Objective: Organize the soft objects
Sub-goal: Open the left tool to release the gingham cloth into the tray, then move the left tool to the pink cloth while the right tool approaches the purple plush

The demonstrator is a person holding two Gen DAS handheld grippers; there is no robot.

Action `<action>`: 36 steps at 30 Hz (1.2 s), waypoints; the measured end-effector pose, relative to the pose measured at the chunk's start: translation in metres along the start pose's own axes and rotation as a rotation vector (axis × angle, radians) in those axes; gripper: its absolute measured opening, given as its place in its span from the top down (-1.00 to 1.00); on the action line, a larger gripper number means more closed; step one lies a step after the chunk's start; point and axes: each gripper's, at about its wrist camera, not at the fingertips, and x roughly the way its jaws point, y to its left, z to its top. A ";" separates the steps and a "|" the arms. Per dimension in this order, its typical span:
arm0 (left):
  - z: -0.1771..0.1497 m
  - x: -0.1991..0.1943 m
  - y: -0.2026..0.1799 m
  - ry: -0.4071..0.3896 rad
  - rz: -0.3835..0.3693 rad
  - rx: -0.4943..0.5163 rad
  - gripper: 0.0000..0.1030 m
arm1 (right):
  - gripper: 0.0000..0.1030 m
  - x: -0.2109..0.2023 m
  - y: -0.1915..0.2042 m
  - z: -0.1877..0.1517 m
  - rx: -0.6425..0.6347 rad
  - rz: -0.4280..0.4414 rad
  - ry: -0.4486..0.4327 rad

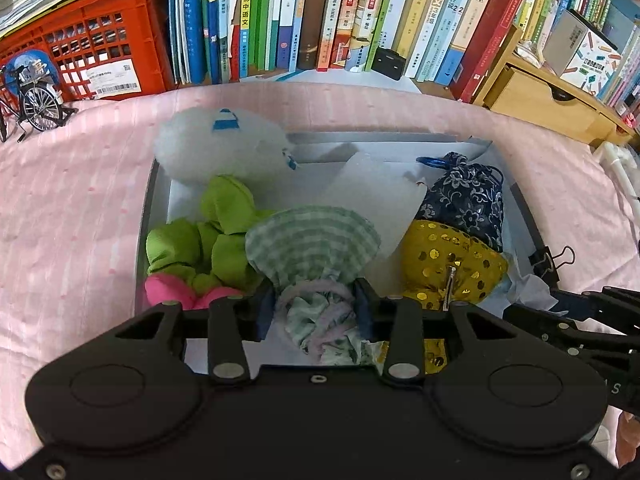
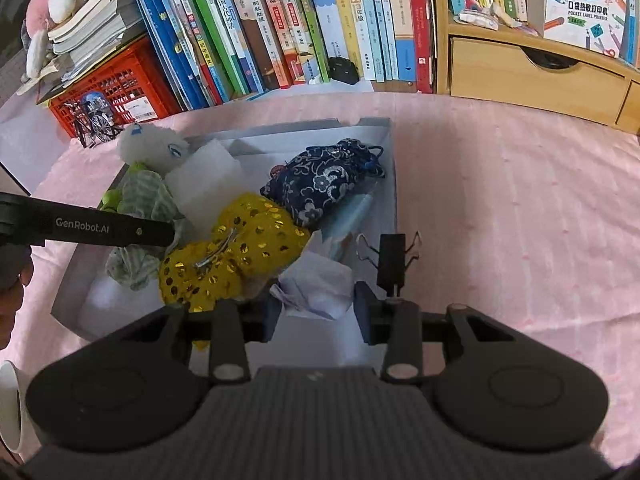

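A shallow white box (image 1: 146, 200) lies on the pink cloth. Inside it my left gripper (image 1: 316, 312) is shut on the neck of a green striped cloth pouch (image 1: 312, 240) tied with a pink band. Around the pouch lie a white plush toy (image 1: 220, 148), a green and pink fabric toy (image 1: 224, 216), a navy floral pouch (image 1: 468, 200) and a gold sequined bow (image 1: 444, 260). At the box's near right corner, my right gripper (image 2: 316, 312) is shut on a crumpled wad of white paper (image 2: 316, 284), beside the gold bow (image 2: 240, 248) and below the navy pouch (image 2: 320, 180).
A black binder clip (image 2: 392, 256) is clamped to the box's right wall (image 2: 394, 168). A row of upright books (image 1: 340, 16), a red crate (image 1: 100, 44), a model bicycle (image 1: 36, 104) and a wooden drawer unit (image 2: 532, 76) line the back. Pink cloth (image 2: 520, 220) spreads to the right.
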 end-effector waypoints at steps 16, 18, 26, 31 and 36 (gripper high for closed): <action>-0.020 -0.039 -0.017 -0.044 -0.024 0.095 -0.21 | -0.32 -0.035 -0.007 -0.010 0.027 0.010 -0.059; -0.025 -0.051 -0.020 -0.063 -0.041 0.114 -0.25 | -0.34 -0.046 -0.010 -0.013 0.026 0.007 -0.080; -0.052 -0.098 -0.047 -0.089 -0.116 0.226 -0.34 | -0.39 -0.094 -0.024 -0.027 0.031 -0.010 -0.152; -0.067 -0.122 -0.071 -0.106 -0.164 0.287 -0.37 | -0.42 -0.118 -0.029 -0.037 0.034 -0.013 -0.193; -0.080 -0.136 -0.099 -0.107 -0.191 0.351 -0.39 | -0.45 -0.140 -0.034 -0.046 0.047 -0.002 -0.239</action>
